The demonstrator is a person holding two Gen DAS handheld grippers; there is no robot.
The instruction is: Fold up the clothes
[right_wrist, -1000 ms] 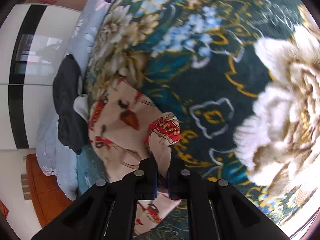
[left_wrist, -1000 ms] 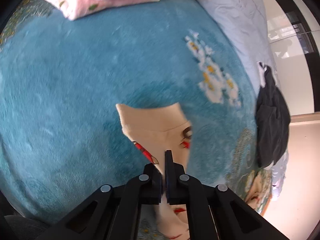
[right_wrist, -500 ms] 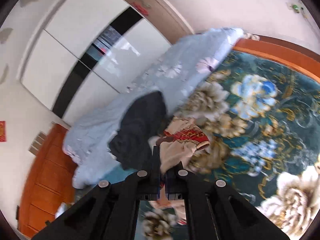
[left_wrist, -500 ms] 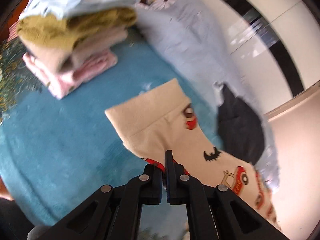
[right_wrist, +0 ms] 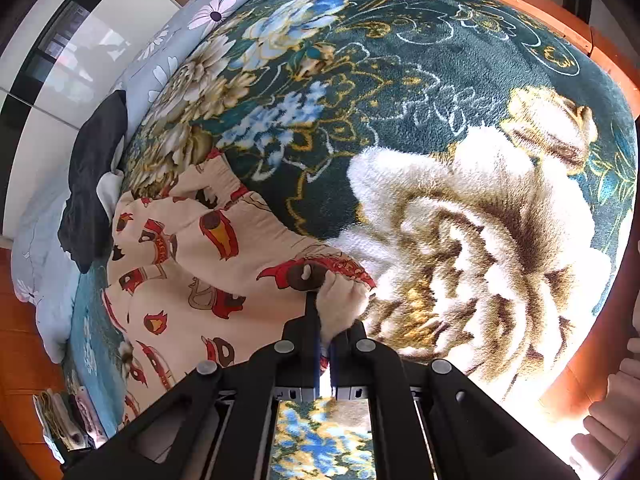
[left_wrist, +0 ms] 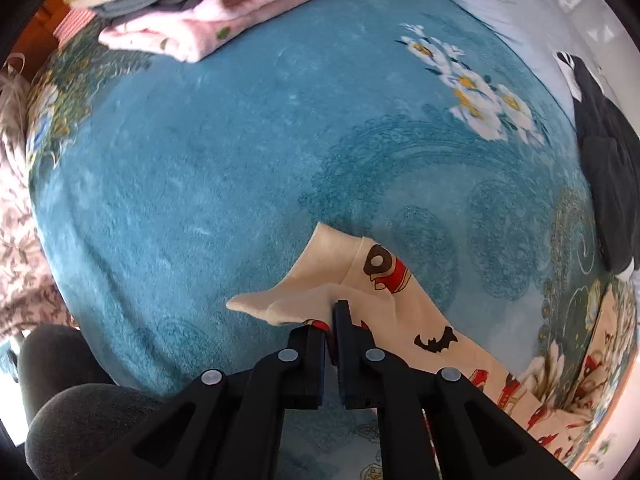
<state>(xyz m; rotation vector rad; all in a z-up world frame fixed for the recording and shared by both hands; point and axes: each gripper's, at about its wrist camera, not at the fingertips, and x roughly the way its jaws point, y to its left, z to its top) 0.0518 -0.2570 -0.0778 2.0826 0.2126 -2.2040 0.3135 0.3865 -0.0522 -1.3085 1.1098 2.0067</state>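
Seen from the left wrist, the left gripper (left_wrist: 333,322) pinches a cream printed garment (left_wrist: 384,300) by its cuff over a teal blanket (left_wrist: 200,160). Opposite, the right gripper (right_wrist: 325,312) clamps its gathered waistband; light, limp cloth best taken at hems.

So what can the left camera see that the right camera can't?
Only the left wrist view shows the person's dark-clad knee and the plain blue middle of the blanket. Only the right wrist view shows the big white flower and the wooden bed edge. Both show the cream printed garment, the folded stack and the dark garment.
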